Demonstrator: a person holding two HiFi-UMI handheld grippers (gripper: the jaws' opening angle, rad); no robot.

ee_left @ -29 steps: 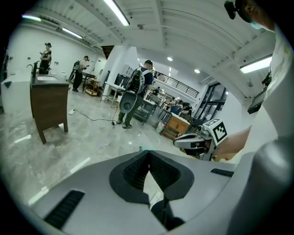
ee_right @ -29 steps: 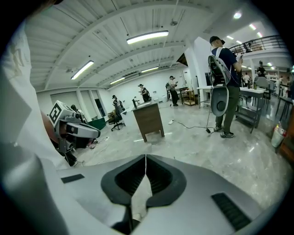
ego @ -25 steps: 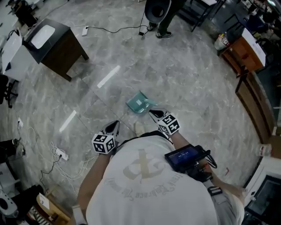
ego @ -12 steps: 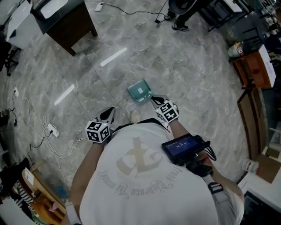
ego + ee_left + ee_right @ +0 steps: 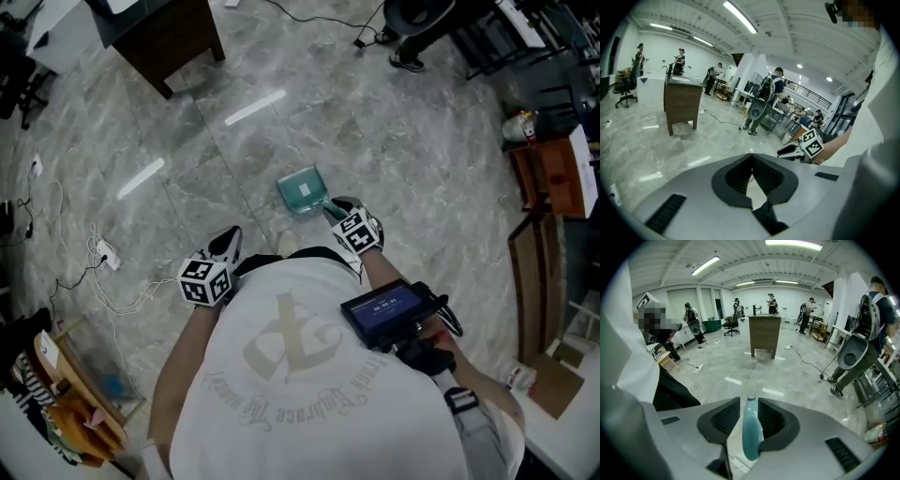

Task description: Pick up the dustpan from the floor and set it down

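Note:
A teal dustpan lies on the grey marble floor just ahead of the person's feet, its handle pointing back toward my right gripper. In the right gripper view the teal handle stands between the jaws of the right gripper. Those jaws have just been opening, and a gap shows on the handle's left side. My left gripper hangs at the left, apart from the dustpan. Its jaws meet at the tips in the left gripper view, with nothing between them.
A dark wooden cabinet stands at the far left. Cables and a power strip trail over the floor on the left. Someone stands at the far end. Wooden furniture lines the right side.
My right gripper has come down toward the floor with the dustpan handle between its jaws. The left gripper has shifted only slightly.

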